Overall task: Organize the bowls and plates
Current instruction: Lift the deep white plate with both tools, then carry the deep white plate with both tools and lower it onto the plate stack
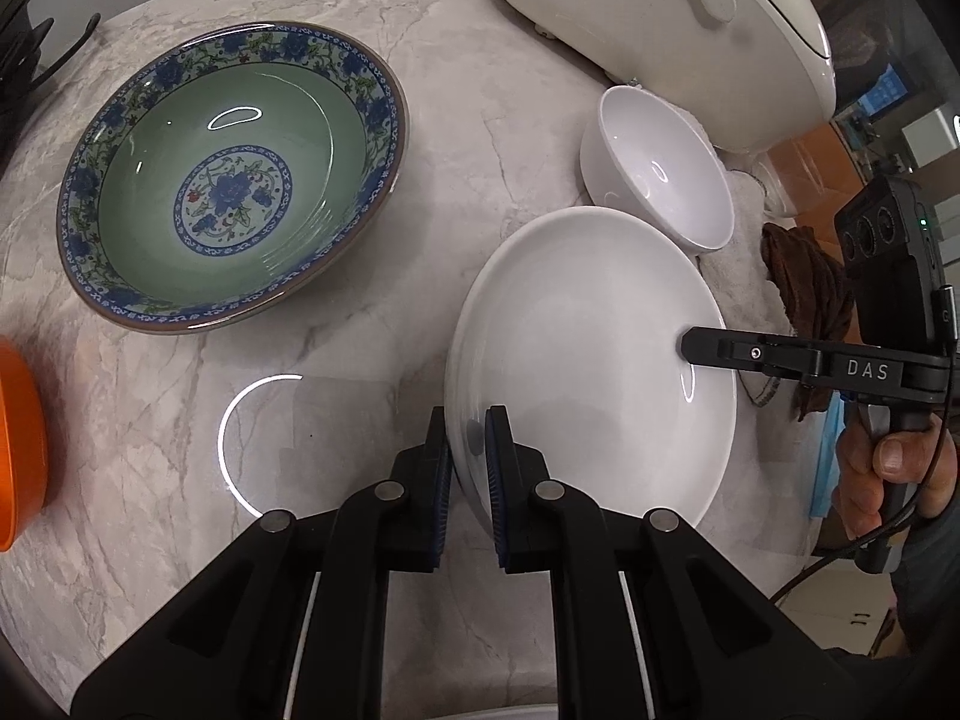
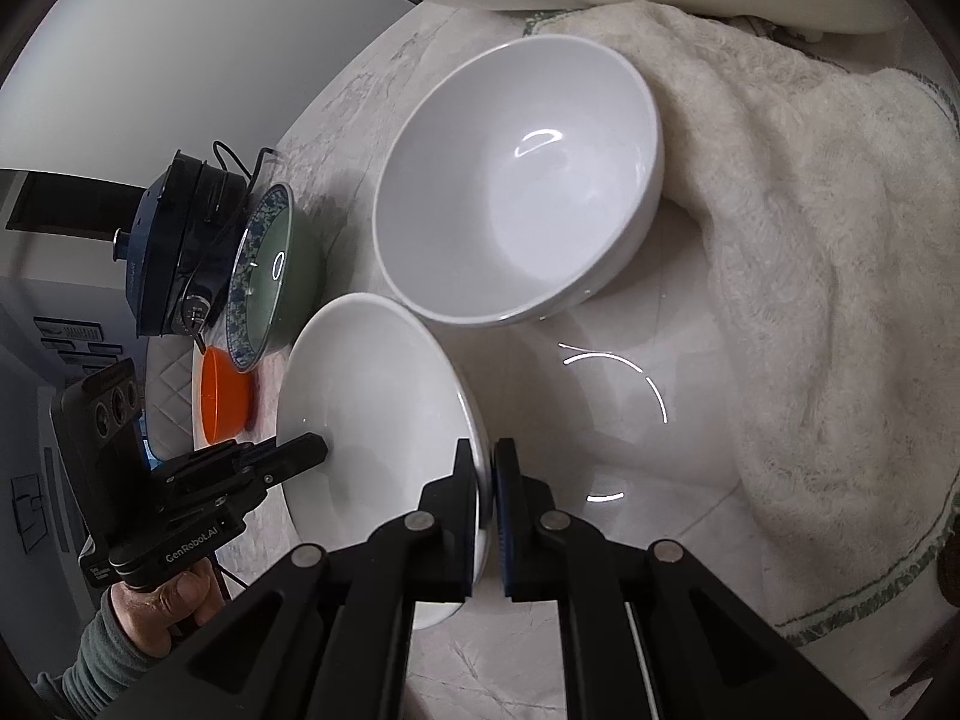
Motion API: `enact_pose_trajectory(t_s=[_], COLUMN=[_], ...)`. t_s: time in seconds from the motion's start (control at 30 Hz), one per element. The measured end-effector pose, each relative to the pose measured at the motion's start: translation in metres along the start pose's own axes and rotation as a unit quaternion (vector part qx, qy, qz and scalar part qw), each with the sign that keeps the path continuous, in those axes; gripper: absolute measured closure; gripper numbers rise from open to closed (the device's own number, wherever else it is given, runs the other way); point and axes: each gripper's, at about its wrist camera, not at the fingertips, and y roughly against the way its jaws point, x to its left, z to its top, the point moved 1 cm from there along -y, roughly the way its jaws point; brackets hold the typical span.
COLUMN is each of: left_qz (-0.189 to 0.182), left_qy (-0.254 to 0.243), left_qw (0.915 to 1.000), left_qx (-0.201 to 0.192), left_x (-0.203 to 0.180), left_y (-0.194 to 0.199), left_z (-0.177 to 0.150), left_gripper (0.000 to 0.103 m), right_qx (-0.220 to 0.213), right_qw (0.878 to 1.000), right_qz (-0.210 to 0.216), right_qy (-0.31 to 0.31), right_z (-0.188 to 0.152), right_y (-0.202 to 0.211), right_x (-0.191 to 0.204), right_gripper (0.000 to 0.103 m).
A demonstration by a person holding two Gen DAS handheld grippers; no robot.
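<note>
1. Left wrist view only: an orange bowl (image 1: 18, 444) at the far left edge of the marble tabletop (image 1: 180, 408), then a green floral bowl (image 1: 231, 177).
2. The left gripper (image 1: 468, 438) has its jaws clamped on the near rim of the white plate (image 1: 591, 360).
3. Beside the plate sits a white bowl (image 1: 657, 168).
4. Right wrist view: the right gripper (image 2: 487, 468) pinches the plate's opposite rim; a cream towel (image 2: 828, 276) shows fully only here.

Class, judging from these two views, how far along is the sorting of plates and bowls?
Done: nothing stacked yet. In hand: both the left gripper and right gripper grip the white plate by opposite rims. Left: white bowl, green bowl and orange bowl sit apart.
</note>
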Motion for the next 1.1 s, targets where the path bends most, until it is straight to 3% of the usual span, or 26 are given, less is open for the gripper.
enact_pose_trajectory(t_s=[0.43, 0.77, 1.1], left_qz=[0.011, 0.028, 0.028], left_qy=[0.009, 0.028, 0.051], left_qw=[0.9985, 0.9962, 0.9963], left_qx=[-0.053, -0.077, -0.063], left_x=[0.012, 0.037, 0.066], left_y=[0.089, 0.159, 0.168], left_z=[-0.049, -0.144, -0.23], left_gripper=[0.094, 0.094, 0.094], right_qx=[-0.016, -0.003, 0.047], right_qw=[0.998, 0.994, 0.992], right_qz=[0.016, 0.027, 0.012], right_qy=[0.055, 0.108, 0.114], right_z=[-0.034, -0.091, -0.158], right_y=[0.026, 0.024, -0.02], right_x=[0.062, 0.125, 0.152], right_gripper=[0.095, 0.095, 0.095])
